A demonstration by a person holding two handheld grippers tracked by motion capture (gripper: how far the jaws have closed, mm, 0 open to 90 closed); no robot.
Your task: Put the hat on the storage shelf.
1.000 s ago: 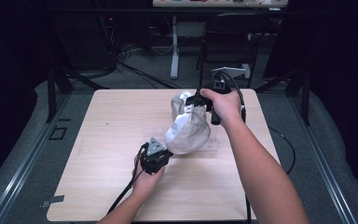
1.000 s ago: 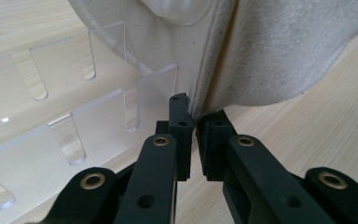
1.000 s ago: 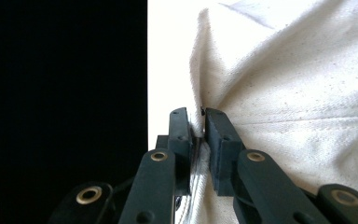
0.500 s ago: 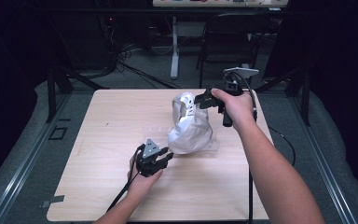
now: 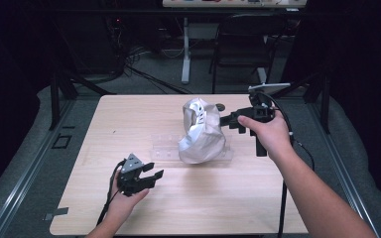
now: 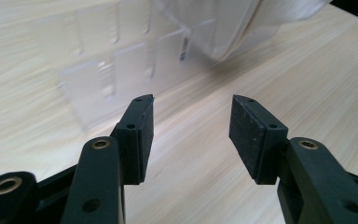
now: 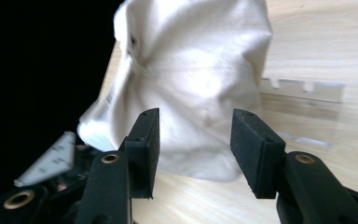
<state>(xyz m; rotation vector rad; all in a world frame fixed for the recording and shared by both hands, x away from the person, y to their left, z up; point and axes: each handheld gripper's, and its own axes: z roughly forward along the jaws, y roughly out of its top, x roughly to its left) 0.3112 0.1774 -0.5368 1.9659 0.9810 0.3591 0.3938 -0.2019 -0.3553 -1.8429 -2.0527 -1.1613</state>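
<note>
Two grippers, one crumpled bag, one clear rack on the table.

At near left, the left gripper (image 5: pixel 151 177) has just been opening; its jaws stand apart and empty, well short of the clear plastic rack (image 5: pixel 164 147). The silvery bag (image 5: pixel 201 133) sits on that rack at table (image 5: pixel 104 124) centre. Right of it, the right gripper (image 5: pixel 228 120) has just been opening too, jaws apart, the bag just beyond its fingertips.
</note>
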